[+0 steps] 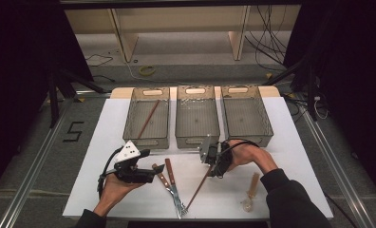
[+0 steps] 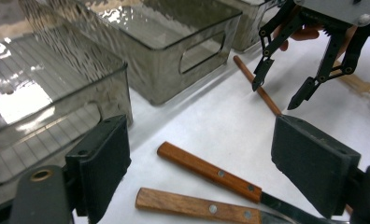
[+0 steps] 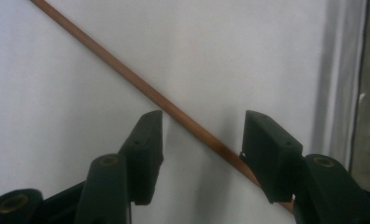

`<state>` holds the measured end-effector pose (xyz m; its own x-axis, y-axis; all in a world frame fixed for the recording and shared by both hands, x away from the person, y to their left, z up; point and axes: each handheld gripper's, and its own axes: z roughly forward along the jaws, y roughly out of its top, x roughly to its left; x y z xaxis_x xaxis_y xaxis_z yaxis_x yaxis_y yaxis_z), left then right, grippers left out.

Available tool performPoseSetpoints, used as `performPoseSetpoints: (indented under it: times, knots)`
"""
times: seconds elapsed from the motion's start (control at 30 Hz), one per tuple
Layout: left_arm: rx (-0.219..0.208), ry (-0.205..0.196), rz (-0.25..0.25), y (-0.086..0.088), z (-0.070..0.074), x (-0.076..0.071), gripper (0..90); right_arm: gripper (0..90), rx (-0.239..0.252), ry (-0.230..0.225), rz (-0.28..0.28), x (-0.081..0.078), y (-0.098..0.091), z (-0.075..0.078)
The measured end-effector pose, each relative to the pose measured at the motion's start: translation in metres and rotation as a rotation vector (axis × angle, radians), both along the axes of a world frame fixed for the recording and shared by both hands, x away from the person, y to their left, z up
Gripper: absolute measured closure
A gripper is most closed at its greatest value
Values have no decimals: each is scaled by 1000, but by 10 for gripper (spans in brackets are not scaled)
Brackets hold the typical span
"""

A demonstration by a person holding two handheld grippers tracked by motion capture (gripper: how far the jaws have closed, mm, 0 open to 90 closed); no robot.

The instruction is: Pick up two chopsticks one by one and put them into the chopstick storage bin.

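1. The chopstick (image 1: 199, 186) lies on the white worktop (image 1: 290, 156), slanting from just in front of the middle bin (image 1: 197, 116) down toward the near edge.
2. The right gripper (image 1: 213, 159) stands over the chopstick's upper end. In the right gripper view the chopstick (image 3: 141, 86) runs diagonally between the two black pads (image 3: 148, 144); the jaws are part-way apart and not pressing on it, though the stick passes close against the pad on the right of that view.
3. The left gripper (image 1: 148, 164) sits toward the left near part of the worktop, its jaws spread wide and holding nothing.
4. In the left gripper view two wooden-handled utensils (image 2: 206, 172) lie on the sheet between its pads, with the right gripper (image 2: 279, 95) farther off above the chopstick (image 2: 255, 86).
5. From above, those utensils (image 1: 169, 183) lie side by side between the two grippers, their metal ends pointing at the near edge.
6. Three clear bins stand in a row along the far edge; the left bin (image 1: 148, 116) holds another chopstick (image 1: 148, 118).
7. A spoon with a wooden handle (image 1: 251, 192) lies near the right near corner.
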<state>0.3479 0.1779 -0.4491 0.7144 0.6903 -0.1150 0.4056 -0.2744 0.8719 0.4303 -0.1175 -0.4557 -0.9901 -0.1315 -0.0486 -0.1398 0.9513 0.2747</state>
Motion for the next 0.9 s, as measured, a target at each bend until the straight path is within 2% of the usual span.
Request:
performPoseSetpoints:
  times: [0.13, 0.3, 0.47, 0.63, 0.9]
  knots:
    - [0, -3, -6, -1, -1, -1, 188, 508, -28, 11, -2, 0, 2, -6]
    - [2, -1, -7, -1, -2, -1, 188, 561, -44, 30, -3, 1, 3, -5]
    - [6, 0, -8, -1, -3, -1, 189, 615, -77, 12, 21, -2, 2, -4]
    - [3, 0, -10, -1, -2, -1, 190, 684, -108, 20, 37, -5, -2, -2]
    - [5, 1, -12, -2, -3, -1, 192, 740, -131, 7, 76, -8, -3, -2]
